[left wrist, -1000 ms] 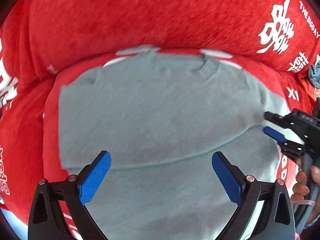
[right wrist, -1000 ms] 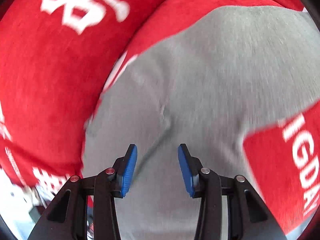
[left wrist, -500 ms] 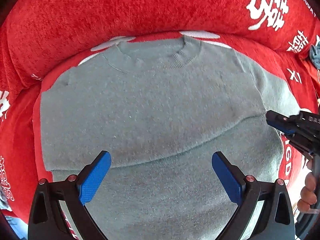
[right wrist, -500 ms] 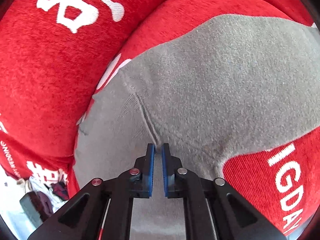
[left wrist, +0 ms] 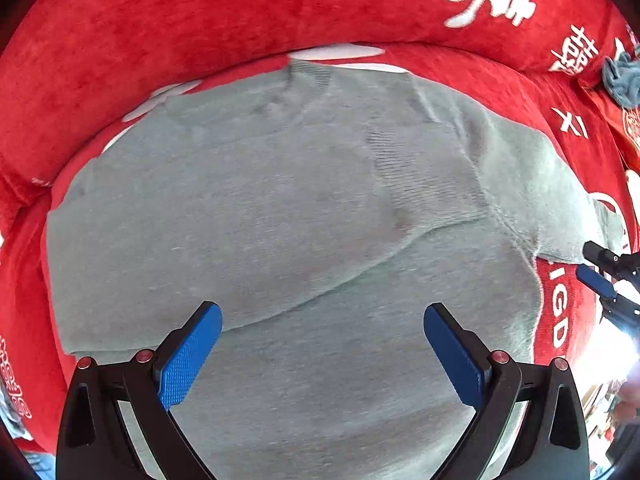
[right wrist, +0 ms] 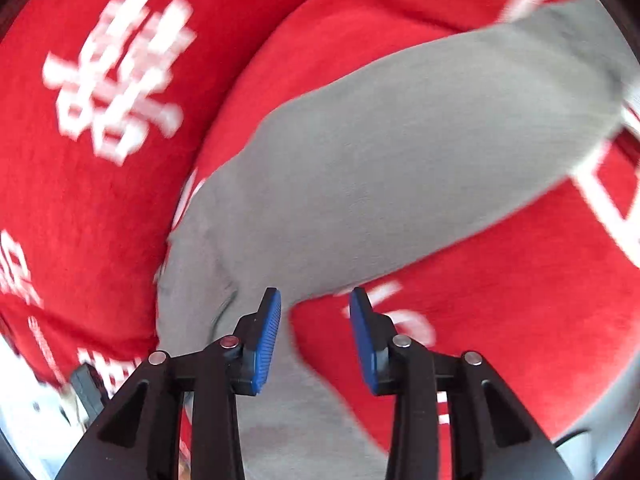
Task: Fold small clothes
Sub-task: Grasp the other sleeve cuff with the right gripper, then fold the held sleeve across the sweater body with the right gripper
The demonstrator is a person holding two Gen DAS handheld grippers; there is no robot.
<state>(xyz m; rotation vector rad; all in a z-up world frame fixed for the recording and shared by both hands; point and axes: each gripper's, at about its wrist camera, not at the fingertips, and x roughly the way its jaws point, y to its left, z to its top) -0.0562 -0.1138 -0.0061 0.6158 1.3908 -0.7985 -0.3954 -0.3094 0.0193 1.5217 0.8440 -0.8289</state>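
Both jaws empty: left gripper [left wrist: 322, 354] hangs wide open over the near half of the grey knitted sweater [left wrist: 280, 220], right gripper [right wrist: 315, 336] is opening with only the sweater's edge and red cover under the gap, nothing pinched. Sweater lies flat on the red plush sofa cover with white lettering [left wrist: 160, 32], collar at the far side, one sleeve already folded across the chest, the right sleeve [right wrist: 420, 152] spread out to the right. I'd judge that sleeve is next. I want the right pads low at the cuff end, a shallow pinch of one layer only, then carry it across flat. Left can pin the body so the knit doesn't drag.
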